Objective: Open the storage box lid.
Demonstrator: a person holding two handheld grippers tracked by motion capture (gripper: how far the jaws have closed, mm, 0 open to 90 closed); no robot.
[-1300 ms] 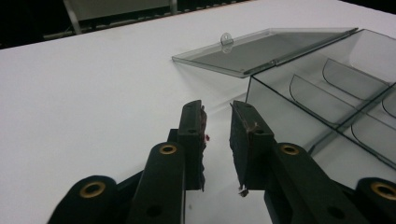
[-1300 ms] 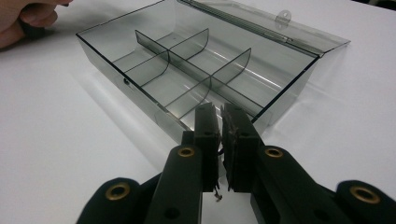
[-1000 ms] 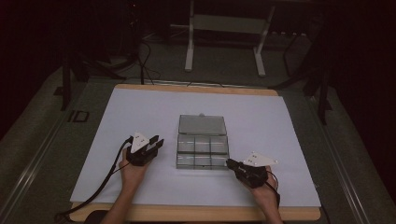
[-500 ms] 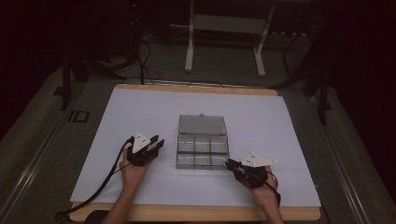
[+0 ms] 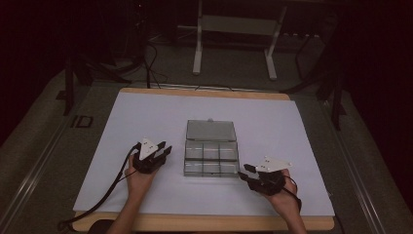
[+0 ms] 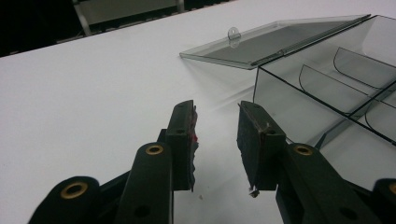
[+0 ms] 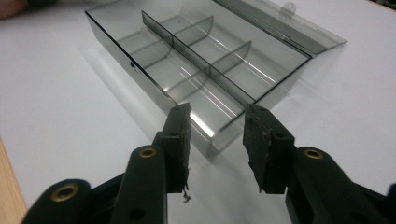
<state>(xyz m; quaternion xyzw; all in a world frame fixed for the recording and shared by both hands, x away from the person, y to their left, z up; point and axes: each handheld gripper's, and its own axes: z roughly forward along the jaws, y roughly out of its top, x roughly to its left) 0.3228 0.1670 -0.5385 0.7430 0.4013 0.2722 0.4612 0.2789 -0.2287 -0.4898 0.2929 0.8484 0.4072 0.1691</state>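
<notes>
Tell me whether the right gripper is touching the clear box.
Apart. In the right gripper view, the right gripper has its jaws open, which have just been opening, and white table shows between them and the box corner.

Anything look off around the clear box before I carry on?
Nothing stands out. The clear compartment box sits square on the white table, lid folded flat behind it, compartments empty. Both tongs, left and right, are open beside it, holding nothing.

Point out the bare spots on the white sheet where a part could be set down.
The white sheet is bare left of the clear plastic compartment box, right of it, and beyond its open lid. It is crowded at the box's near corners, where the left claw and right claw sit, both open.
</notes>
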